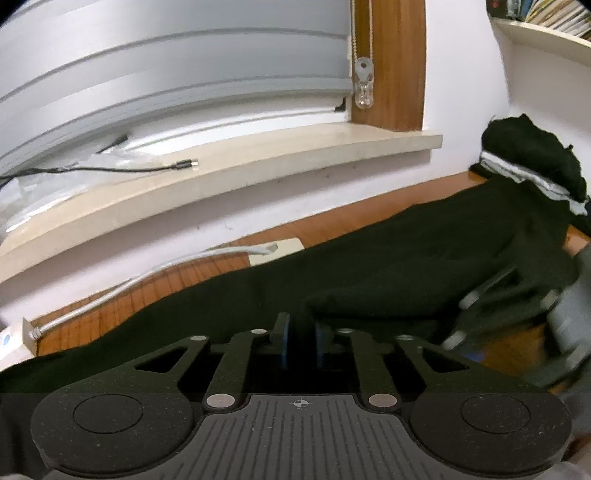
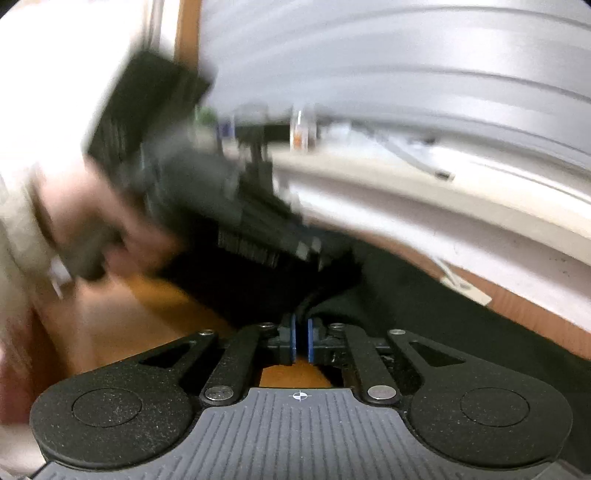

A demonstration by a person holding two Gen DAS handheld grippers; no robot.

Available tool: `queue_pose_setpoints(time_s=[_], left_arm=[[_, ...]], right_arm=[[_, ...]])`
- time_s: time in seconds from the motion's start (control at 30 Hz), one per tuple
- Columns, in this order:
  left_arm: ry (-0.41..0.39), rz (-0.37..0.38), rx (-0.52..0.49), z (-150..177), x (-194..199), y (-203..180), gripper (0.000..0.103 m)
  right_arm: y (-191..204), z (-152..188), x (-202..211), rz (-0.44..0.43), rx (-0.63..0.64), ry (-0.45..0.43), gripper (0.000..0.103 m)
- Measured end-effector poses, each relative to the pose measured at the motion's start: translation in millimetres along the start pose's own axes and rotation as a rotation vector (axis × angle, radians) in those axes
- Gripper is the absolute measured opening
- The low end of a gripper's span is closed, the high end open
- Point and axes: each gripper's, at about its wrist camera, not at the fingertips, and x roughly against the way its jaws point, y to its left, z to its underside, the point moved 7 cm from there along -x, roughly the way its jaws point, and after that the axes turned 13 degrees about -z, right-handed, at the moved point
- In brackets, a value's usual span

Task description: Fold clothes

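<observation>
A black garment (image 1: 424,258) lies stretched across the wooden table (image 1: 362,218). My left gripper (image 1: 302,339) is shut on a fold of its near edge, cloth pinched between the blue pads. In the right wrist view my right gripper (image 2: 301,338) is shut on a bunched edge of the same black garment (image 2: 424,310). The other gripper shows blurred in each view: the right gripper (image 1: 498,317) low at the right, the left gripper (image 2: 221,206) held by a hand (image 2: 92,218) at upper left.
A pile of dark and white clothes (image 1: 532,162) sits at the table's far right corner. A windowsill (image 1: 258,173) with a black cable (image 1: 129,169) runs along the wall. A white cable (image 1: 166,264) lies on the table's far edge. Shelves (image 1: 546,33) hang upper right.
</observation>
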Motion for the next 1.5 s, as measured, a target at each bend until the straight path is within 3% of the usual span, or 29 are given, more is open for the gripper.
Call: queue_pose_setpoints(time_s=[0.1,0.23,0.33,0.43,0.5,0.7,0.73,0.8,0.9,1.07,1.2,1.37,1.5], left_arm=[[-0.036,-0.002,0.010,-1,26,11,0.026],[-0.058,-0.101,0.037,22,58,49,0.026],[-0.010,-0.201,0.100,53,66,94,0.026],[0.072,-0.334,0.154,88,63,145,0.025],[0.116,-0.375,0.199,108,60,173,0.025],[0.159,-0.391,0.272,139,44,205,0.025],[0.160,-0.396,0.268,139,42,205,0.025],[0.162,-0.406,0.265,139,38,205,0.025],[0.169,-0.428,0.275,138,33,208,0.024],[0.180,-0.472,0.283,133,19,218,0.022],[0.203,-0.503,0.274,126,6,222,0.022],[0.217,-0.491,0.261,126,6,225,0.023],[0.212,-0.470,0.274,131,19,230,0.023]], right_arm=[[-6,-5,5,-0.003,-0.039,-0.024,0.006],[-18,-6,2,0.011,-0.077,-0.023,0.006],[-17,1,-4,0.019,-0.048,0.010,0.007],[-11,11,-12,0.025,0.007,0.057,0.015],[-7,18,-17,0.030,0.043,0.089,0.031],[3,39,-31,0.043,0.152,0.182,0.033],[2,35,-30,0.036,0.137,0.166,0.032],[1,29,-28,0.023,0.107,0.134,0.010],[-2,19,-24,0.002,0.061,0.085,0.008],[5,-23,25,-0.078,-0.033,-0.023,0.007],[34,-4,30,-0.158,-0.071,0.037,0.006],[71,19,36,-0.255,-0.119,0.111,0.007],[68,35,32,-0.202,-0.136,0.102,0.008]])
